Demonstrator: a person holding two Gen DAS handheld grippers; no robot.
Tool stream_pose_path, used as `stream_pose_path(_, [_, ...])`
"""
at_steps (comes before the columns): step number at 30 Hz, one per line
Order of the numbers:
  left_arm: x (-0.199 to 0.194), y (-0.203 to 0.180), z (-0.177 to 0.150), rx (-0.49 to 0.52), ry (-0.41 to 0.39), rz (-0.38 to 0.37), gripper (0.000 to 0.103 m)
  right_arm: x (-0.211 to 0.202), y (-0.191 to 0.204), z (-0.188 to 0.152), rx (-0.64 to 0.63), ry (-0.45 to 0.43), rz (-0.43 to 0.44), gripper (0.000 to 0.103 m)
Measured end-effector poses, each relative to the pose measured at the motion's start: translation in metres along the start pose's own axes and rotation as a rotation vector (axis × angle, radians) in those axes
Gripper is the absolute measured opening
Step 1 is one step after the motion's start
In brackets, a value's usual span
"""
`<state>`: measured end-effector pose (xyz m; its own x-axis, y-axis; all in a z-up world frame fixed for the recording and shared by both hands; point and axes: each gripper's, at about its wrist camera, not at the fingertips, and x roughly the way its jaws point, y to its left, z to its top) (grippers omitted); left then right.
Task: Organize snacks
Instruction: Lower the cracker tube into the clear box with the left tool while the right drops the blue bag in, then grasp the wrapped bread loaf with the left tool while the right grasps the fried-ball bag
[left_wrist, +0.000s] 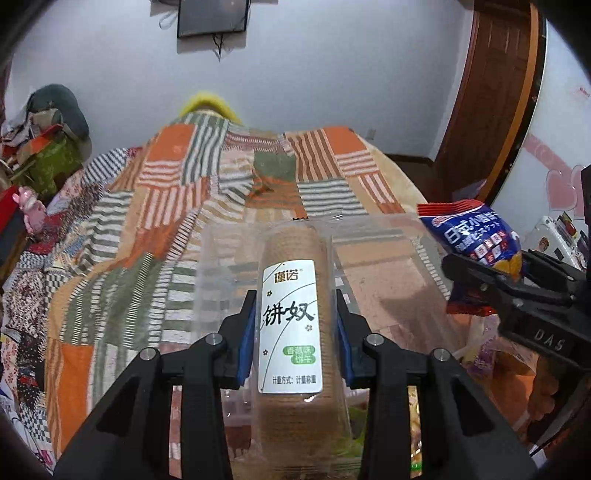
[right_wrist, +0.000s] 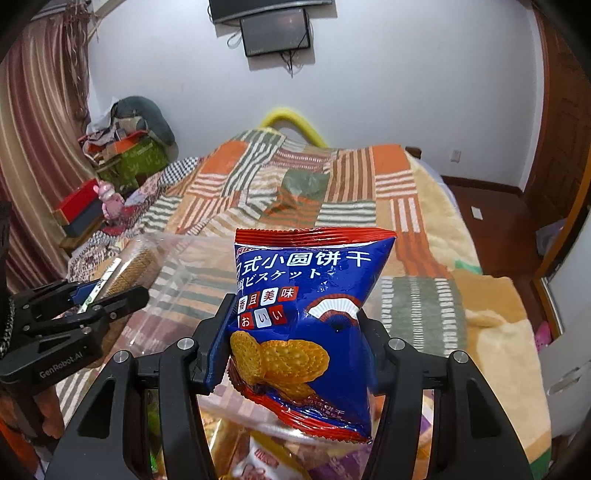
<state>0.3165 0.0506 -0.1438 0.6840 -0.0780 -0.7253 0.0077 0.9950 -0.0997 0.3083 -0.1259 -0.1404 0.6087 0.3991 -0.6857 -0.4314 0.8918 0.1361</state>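
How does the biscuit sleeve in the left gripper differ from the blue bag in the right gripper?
The biscuit sleeve is clear, so its stacked biscuits show; the blue bag is opaque, with biscuits only printed on it. The sleeve is long and narrow; the bag is wide and puffy. Both are clamped between fingers above a clear box.

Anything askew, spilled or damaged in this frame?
Nothing stands out. The left gripper holds the cracker sleeve, the right gripper the blue biscuit bag, both intact, above a clear bin. No spills visible.
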Motion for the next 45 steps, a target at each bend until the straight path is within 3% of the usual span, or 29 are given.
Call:
stream_pose_path(11, [0.007, -0.01, 0.01, 0.046, -0.005, 0.01, 0.033, 0.016, -0.001, 0.0, -0.012, 0.117, 0.042, 0.056])
stream_pose_path(17, [-0.013, -0.003, 0.004, 0.044, -0.006, 0.009, 0.035, -0.004, -0.003, 0.0, -0.006, 0.085, 0.054, 0.056])
stream_pose_path(27, [-0.067, 0.003, -0.021, 0.072, -0.054, 0.048, 0.061, -0.063, -0.017, -0.003, -0.028, -0.013, 0.017, 0.059])
stream_pose_path(34, [-0.086, 0.011, -0.056, 0.066, -0.019, 0.074, 0.072, -0.088, -0.037, -0.02, -0.019, -0.026, -0.049, 0.062])
stream_pose_path(41, [-0.077, 0.03, -0.088, -0.028, 0.078, 0.065, 0.072, -0.091, -0.064, -0.044, 0.034, 0.021, -0.099, 0.065])
stream_pose_path(45, [-0.069, 0.032, -0.107, -0.031, 0.122, 0.071, 0.072, -0.081, -0.078, -0.055, 0.068, 0.063, -0.12, 0.066])
